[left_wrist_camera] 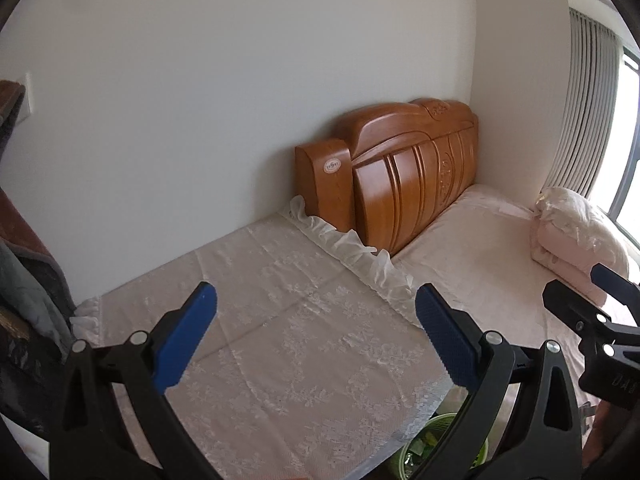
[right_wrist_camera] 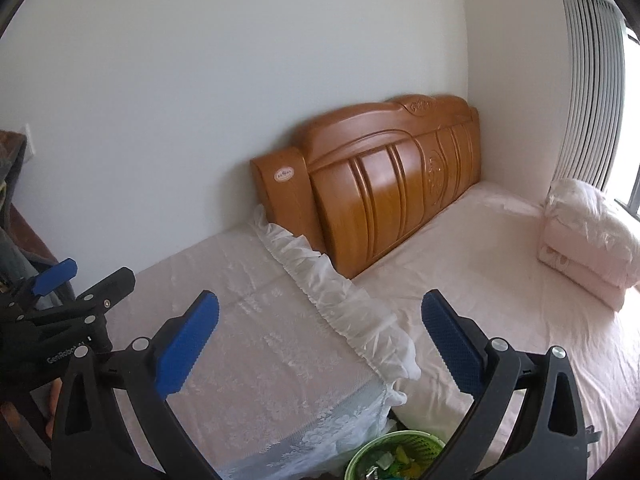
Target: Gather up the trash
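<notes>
I have both claws up over the near end of a lace-covered table (left_wrist_camera: 280, 320) that stands beside the bed (right_wrist_camera: 500, 300). My left gripper (left_wrist_camera: 316, 308) is spread wide with nothing between its blue pads (left_wrist_camera: 188, 340). My right gripper (right_wrist_camera: 320, 316) is just as wide and also grips nothing.

The task's thing I can see is a green bin (right_wrist_camera: 394, 456), low at the near edge, tucked in the gap between the table and the bed. It is round, bright lime green, with a mesh wall. Inside lie scraps: yellow and green bits and something pale and crumpled, too small to name. From the left wrist I catch only part of its rim behind my right finger.

Far off, a wooden headboard (right_wrist_camera: 400, 184) leans against the white wall. A folded pink quilt (right_wrist_camera: 588, 236) sits on the far right of the bed.
</notes>
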A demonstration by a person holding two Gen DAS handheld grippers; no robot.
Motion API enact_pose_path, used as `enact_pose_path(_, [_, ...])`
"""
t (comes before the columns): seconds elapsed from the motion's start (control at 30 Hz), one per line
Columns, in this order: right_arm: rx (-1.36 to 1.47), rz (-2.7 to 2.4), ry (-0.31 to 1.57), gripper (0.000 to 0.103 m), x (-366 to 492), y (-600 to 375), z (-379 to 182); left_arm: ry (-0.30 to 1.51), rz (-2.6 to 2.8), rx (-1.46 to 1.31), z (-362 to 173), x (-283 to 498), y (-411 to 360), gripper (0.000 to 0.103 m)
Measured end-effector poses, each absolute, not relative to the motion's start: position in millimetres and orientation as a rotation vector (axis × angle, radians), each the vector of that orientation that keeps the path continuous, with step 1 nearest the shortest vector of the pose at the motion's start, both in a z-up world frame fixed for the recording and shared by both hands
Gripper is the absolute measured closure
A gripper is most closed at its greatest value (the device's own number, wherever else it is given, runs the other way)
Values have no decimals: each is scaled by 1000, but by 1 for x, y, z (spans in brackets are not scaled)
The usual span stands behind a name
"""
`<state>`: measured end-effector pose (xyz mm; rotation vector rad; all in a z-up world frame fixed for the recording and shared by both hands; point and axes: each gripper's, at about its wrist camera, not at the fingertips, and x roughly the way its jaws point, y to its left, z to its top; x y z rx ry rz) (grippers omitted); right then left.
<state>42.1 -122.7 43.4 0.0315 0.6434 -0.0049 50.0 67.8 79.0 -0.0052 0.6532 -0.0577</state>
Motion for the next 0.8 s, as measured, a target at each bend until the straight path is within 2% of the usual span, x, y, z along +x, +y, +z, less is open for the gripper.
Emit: enact_pose_path(0.8, [56, -65, 667, 2, 35, -144, 31, 686, -95, 18, 66, 55, 40, 8])
